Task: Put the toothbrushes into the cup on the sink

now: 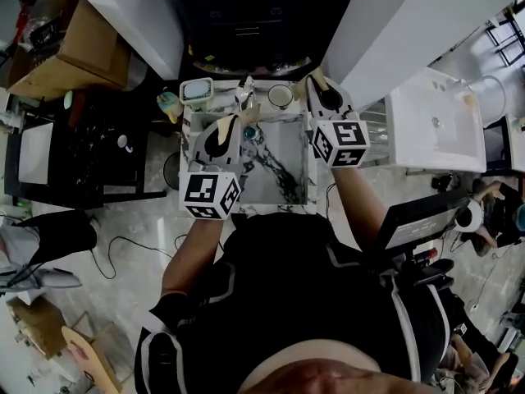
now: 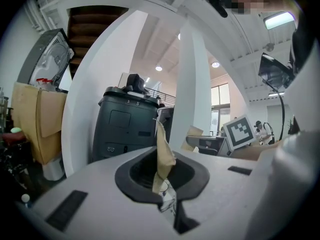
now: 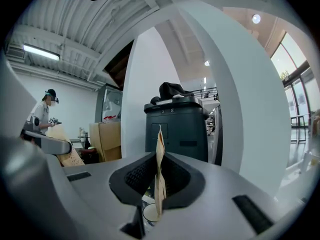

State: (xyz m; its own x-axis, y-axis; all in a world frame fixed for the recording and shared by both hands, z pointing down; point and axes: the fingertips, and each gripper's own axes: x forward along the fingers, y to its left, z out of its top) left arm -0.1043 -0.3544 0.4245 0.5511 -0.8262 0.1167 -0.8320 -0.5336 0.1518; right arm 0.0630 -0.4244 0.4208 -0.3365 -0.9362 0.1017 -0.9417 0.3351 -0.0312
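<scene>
Nearest us, L gripper (image 1: 244, 117) and R gripper (image 1: 317, 79) hang over the marble sink (image 1: 287, 189), both w/ jaws pressed together, tan-taped tips touching, nothing pinched. Cup (image 1: 280, 95) stands on the sink's back rim, betw. faucet (image 1: 244, 91) and R gripper. A teal bit (image 1: 253, 133) lies in the basin by the L tip, maybe a toothbrush, we can't tell. Beyond that, a dark bin (image 2: 125, 126).

Sink (image 1: 292, 142) wht marble w/ blk veins; cup (image 1: 280, 95) wht.
</scene>
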